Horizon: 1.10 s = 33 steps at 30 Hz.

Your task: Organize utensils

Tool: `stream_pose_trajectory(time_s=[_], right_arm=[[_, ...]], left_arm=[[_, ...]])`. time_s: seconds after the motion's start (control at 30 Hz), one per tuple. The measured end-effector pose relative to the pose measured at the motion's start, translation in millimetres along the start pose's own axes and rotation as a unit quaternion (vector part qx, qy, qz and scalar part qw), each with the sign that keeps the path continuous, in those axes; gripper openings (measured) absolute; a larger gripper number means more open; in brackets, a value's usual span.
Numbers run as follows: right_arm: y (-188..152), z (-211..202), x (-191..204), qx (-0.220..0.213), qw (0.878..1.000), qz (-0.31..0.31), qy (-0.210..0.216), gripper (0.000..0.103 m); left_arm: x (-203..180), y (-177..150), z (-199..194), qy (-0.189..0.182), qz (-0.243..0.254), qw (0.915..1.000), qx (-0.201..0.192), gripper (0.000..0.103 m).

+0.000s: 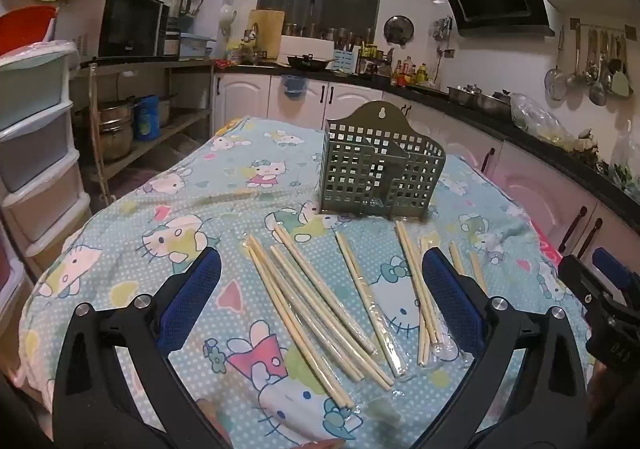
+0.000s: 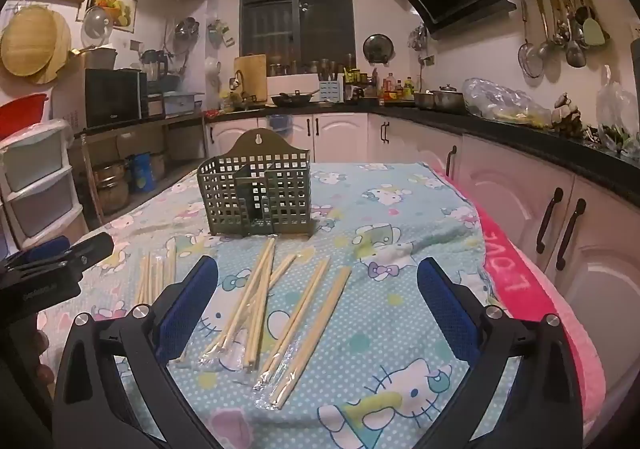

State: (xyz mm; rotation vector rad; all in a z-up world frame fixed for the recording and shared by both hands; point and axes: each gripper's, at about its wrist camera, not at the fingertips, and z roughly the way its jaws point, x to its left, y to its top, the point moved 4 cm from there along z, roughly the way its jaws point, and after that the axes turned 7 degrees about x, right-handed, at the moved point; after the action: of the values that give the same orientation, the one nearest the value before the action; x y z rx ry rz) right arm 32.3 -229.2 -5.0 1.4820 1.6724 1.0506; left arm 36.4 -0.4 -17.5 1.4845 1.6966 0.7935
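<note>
Several pale wooden chopsticks (image 1: 320,301), some in clear plastic sleeves, lie scattered on a Hello Kitty cloth; they also show in the right wrist view (image 2: 280,309). A green perforated utensil holder (image 1: 378,173) stands upright behind them, empty as far as I can see, and shows in the right wrist view (image 2: 260,193). My left gripper (image 1: 320,289) is open and empty, hovering over the left chopsticks. My right gripper (image 2: 318,297) is open and empty over the right chopsticks. The right gripper's body (image 1: 600,301) shows at the left view's right edge.
The table under the blue cartoon cloth (image 2: 400,209) has a pink towel edge (image 2: 520,281) on the right. White cabinets (image 2: 560,217) stand close on the right, plastic drawers (image 1: 32,129) on the left. The left gripper's body (image 2: 48,269) sits at the right view's left edge.
</note>
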Motion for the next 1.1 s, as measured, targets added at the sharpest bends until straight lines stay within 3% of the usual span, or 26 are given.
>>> stream_pose_trajectory(time_s=[1.1], right_arm=[[-0.4,-0.8,4.1,0.003,1.0,-0.008,0.001,0.097]], left_arm=[[-0.8,1.8,-3.7,-0.002,0.001,1.0,-0.007,0.092]])
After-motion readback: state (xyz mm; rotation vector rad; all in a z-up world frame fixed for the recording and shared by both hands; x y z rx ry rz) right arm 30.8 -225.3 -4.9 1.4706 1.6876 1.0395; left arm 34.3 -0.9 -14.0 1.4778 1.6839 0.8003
